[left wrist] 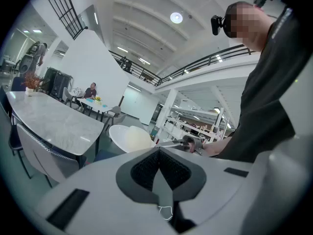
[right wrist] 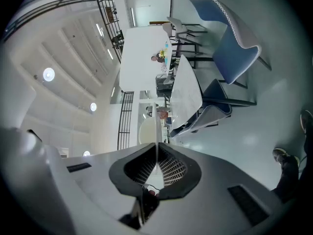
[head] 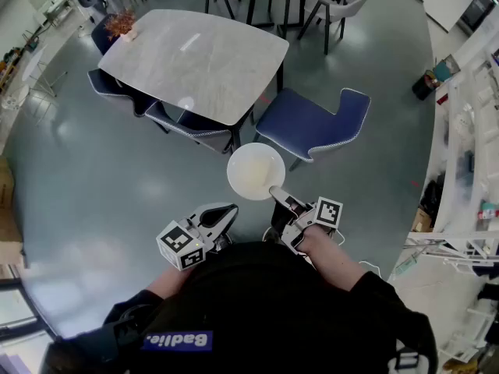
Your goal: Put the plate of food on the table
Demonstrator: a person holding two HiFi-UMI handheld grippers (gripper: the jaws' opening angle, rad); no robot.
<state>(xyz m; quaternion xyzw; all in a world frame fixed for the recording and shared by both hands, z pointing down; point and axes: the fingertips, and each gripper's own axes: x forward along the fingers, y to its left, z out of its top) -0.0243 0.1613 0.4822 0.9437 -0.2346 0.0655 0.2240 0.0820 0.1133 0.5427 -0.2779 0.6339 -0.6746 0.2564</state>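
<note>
A white plate (head: 255,171) with pale yellow food is held level above the floor, just short of the grey marble table (head: 195,53). My right gripper (head: 278,194) is shut on the plate's near rim. In the right gripper view the plate (right wrist: 146,133) shows edge-on, running out from between the pads of that gripper (right wrist: 156,155). My left gripper (head: 227,211) hangs beside it to the left, shut with nothing in it. From the left gripper (left wrist: 159,153) view, the plate (left wrist: 128,137) and the table (left wrist: 49,121) lie ahead.
A blue chair (head: 316,125) stands at the table's near right corner, right beyond the plate. More blue chairs (head: 191,125) are tucked along the table's near side. A small plant (head: 121,26) sits at the table's far left corner. Shelving (head: 472,131) lines the right side.
</note>
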